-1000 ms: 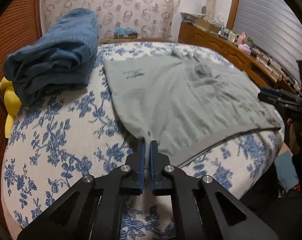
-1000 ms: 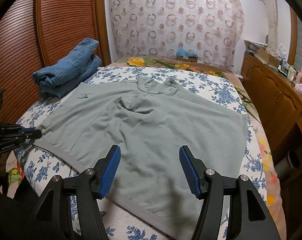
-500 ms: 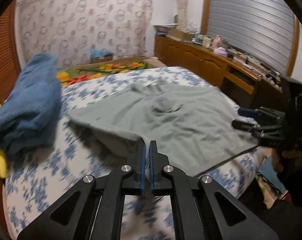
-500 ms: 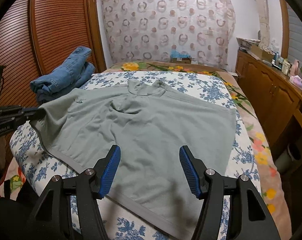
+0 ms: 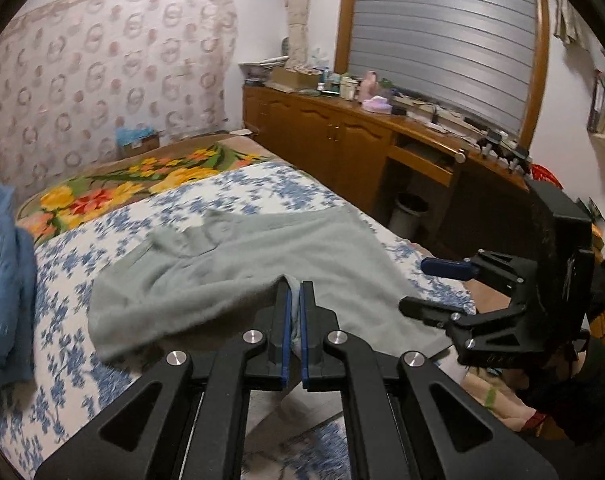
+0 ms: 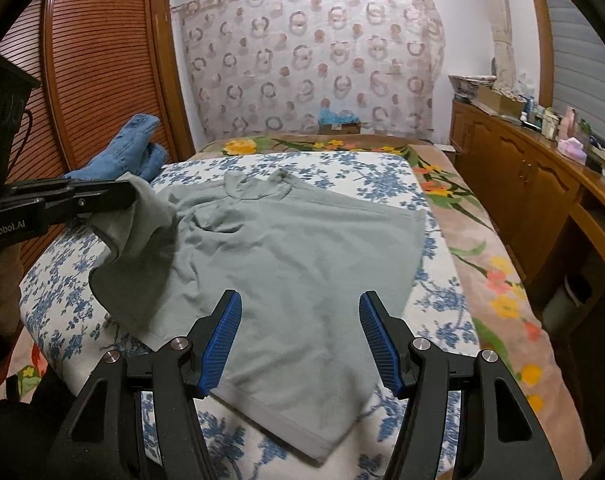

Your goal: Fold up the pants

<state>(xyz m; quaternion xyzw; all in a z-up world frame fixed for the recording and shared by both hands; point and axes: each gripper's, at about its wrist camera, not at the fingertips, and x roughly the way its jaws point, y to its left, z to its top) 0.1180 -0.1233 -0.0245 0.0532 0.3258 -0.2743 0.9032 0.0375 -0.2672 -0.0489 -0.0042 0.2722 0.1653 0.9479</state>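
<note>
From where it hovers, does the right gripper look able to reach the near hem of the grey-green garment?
Probably yes. The right gripper is open and empty, and the near hem lies flat on the bed just below its fingertips with nothing between. The left gripper, shut on the garment's other corner, holds that off to the side.

garment (image 6: 294, 248): plain grey-green; bedsheet (image 6: 342, 168): white with blue floral print; blanket (image 6: 498, 276): tan with yellow, orange and green flowers; jeans (image 6: 130, 148): blue denim; curtain (image 6: 314, 52): pale with brown rings; gripper pads (image 6: 222, 340): blue.
</note>
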